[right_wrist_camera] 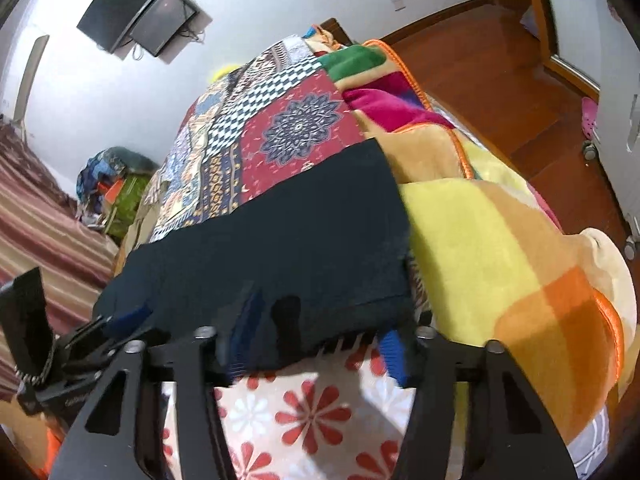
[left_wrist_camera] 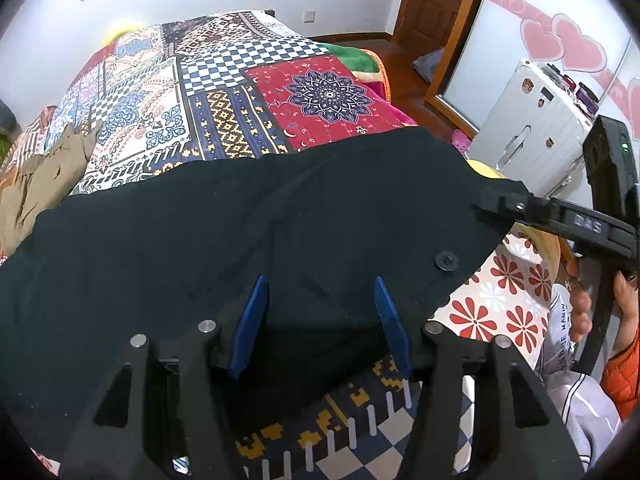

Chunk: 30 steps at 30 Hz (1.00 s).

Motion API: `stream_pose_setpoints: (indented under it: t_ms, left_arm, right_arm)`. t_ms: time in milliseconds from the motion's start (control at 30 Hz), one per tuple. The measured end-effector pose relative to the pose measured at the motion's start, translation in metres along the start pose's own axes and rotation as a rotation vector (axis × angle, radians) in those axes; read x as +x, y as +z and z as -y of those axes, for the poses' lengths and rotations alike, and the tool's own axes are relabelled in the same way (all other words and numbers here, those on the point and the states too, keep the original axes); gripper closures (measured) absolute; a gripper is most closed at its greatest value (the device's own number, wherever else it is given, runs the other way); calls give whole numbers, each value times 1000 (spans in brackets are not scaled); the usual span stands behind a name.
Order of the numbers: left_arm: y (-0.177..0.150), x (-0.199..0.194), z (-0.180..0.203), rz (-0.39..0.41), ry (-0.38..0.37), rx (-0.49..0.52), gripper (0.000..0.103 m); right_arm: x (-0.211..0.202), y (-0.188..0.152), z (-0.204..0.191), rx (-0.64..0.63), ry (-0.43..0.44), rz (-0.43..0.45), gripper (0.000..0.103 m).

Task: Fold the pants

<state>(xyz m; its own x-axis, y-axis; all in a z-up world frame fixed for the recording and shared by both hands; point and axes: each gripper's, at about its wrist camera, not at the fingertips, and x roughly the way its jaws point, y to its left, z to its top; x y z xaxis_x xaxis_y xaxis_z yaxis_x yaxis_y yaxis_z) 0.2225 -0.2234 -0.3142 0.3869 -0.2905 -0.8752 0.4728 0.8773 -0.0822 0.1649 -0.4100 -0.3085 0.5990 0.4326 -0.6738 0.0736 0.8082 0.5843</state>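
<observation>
The black pants (left_wrist_camera: 240, 232) lie across the near end of the patchwork bed; a button (left_wrist_camera: 447, 260) shows near the right corner. My left gripper (left_wrist_camera: 320, 320) is open, its blue fingers (left_wrist_camera: 252, 320) spread wide over the near edge of the pants. In the right wrist view the pants (right_wrist_camera: 280, 240) lie as a dark band, and my right gripper (right_wrist_camera: 316, 344) is open with the near hem between its blue fingers (right_wrist_camera: 394, 356). The right gripper also shows in the left wrist view (left_wrist_camera: 496, 204), touching the pants' right corner.
Khaki trousers (left_wrist_camera: 36, 184) lie at the bed's left. A fleece blanket (right_wrist_camera: 500, 240) covers the bed's right side. A white suitcase (left_wrist_camera: 532, 128) stands by the mirrored wardrobe. A floral cloth (right_wrist_camera: 300, 412) lies under the near edge. A wooden floor (right_wrist_camera: 500, 92) lies beyond.
</observation>
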Motion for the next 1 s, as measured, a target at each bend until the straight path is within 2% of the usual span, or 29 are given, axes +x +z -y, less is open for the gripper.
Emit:
stream_pose_setpoints:
  t_ms: [33,100,300,500,633,800,900,1000]
  left_arm:
    - [0,0,1,0,0,0,47]
    - [0,0,1,0,-1,-1,47]
    - [1,0,2,-10,-1,2,47]
    - [10,3,6,-27,-42,-16,47]
    - [13,5,14,-35,-72,-21,47]
    - [13,5,29,-40,-83,31,47]
    - [13,-1,30,-27,-78,43,47]
    - [14,-16,18,11,-76,7,47]
  right_arm:
    - [1,1,2,7,-3,5,78]
    - [0,2,3,9,-2,20,88]
    - [-17,8,-10,-61,-6,100,91]
    - [-32,21,-20,-128,-37,164,93]
    - [-31,26,-9,-103,-46,154,94]
    - [-35,26,8,-27,-37,142,94]
    - [-42,28,-4,-69,-51,154,94]
    - [-51,36,-21,-113,-47,184,94]
